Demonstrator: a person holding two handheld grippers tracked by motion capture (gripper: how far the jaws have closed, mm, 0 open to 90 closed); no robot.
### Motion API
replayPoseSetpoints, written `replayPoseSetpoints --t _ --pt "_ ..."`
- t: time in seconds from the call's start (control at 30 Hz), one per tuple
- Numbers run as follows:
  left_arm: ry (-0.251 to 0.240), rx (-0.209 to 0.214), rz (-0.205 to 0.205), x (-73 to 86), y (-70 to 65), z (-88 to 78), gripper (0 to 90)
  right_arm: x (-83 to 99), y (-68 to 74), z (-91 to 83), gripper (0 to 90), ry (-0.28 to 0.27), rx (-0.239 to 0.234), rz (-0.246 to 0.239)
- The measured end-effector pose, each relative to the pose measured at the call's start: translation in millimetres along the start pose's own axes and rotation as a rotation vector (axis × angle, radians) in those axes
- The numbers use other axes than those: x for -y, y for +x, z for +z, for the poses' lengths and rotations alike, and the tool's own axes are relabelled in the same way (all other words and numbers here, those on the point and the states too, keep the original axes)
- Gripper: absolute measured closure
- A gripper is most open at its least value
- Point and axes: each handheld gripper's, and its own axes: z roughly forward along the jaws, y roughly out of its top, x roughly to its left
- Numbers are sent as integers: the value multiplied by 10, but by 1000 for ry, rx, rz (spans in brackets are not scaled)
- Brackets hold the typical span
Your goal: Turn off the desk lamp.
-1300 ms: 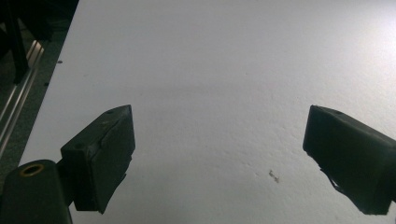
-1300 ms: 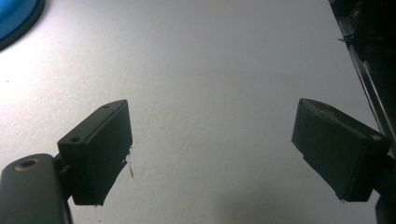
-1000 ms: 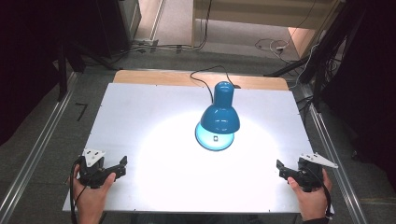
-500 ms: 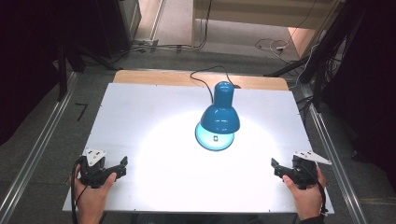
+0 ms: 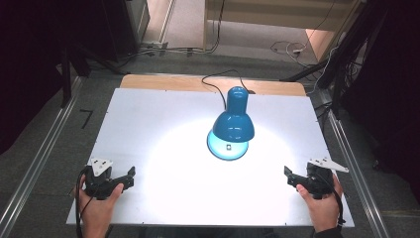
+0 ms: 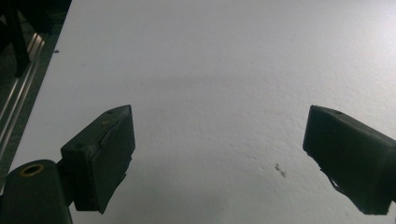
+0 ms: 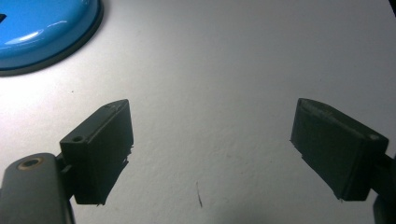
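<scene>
A blue desk lamp [image 5: 233,126] stands lit near the middle of a white table [image 5: 148,114], towards its far edge, casting a bright pool of light on the matte surface around it. The lamp has a glossy, bell-shaped metal shade tilted downward over a round, flat base [image 7: 44,28], with a black cord [image 5: 218,82] trailing off the back of the table. It looks rigid and smooth, likely slippery on the curved shade and weighted at the base; the narrow neck above the shade or the base's rim seem the surest places to take hold, and the lit shade may be warm. The left gripper [image 5: 130,177] rests low at the near left corner, held in a hand, its black jaws spread wide with nothing between them. The right gripper [image 5: 288,176] sits at the near right corner, also gaping wide and empty, angled towards the lamp. Both are well apart from the lamp.
</scene>
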Motion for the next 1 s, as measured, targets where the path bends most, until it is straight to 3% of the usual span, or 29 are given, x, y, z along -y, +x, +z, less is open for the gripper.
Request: replayPoseSetpoints --t 1.0 --pt "-3 -2 5 4 0 0 103 -124 324 166 117 5 -35 -58"
